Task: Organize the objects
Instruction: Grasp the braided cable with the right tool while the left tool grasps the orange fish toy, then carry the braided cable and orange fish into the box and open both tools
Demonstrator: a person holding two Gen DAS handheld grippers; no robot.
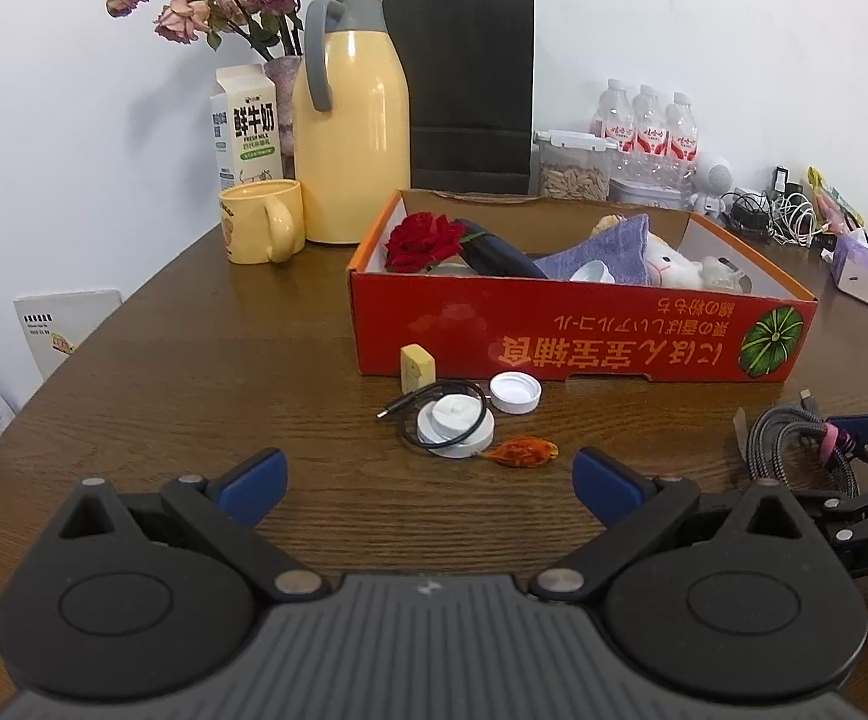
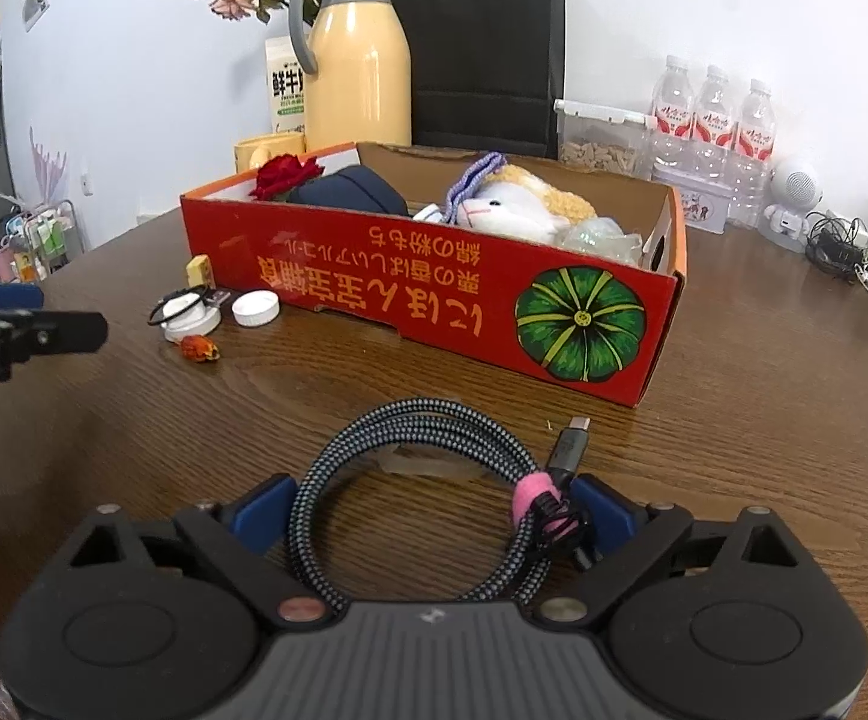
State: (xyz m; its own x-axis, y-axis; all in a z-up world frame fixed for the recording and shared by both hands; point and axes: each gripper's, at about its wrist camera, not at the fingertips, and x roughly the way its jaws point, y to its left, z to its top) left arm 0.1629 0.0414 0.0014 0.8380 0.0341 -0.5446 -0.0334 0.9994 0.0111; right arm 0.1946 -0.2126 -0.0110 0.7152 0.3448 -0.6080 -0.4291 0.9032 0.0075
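A coiled braided cable (image 2: 374,426) with a pink tie lies on the wooden table between the fingers of my right gripper (image 2: 434,504). The jaws stand wide, with the blue pads (image 2: 266,510) right at the coil's sides. My left gripper (image 1: 431,480) is open and empty, just short of an orange wrapped sweet (image 1: 524,452). Past the sweet are a white round puck with a thin black cable (image 1: 455,429), a white lid (image 1: 515,393) and a small yellow block (image 1: 417,367). Behind them the red cardboard box (image 1: 584,342) holds a red rose, a dark case, a purple cloth and a plush toy.
A yellow mug (image 1: 260,219), yellow thermos (image 1: 350,132), milk carton, vase of dried roses and black paper bag (image 1: 470,90) stand behind the box. Water bottles (image 1: 650,120), a clear container, a tangle of chargers and a tissue pack (image 1: 866,264) line the right.
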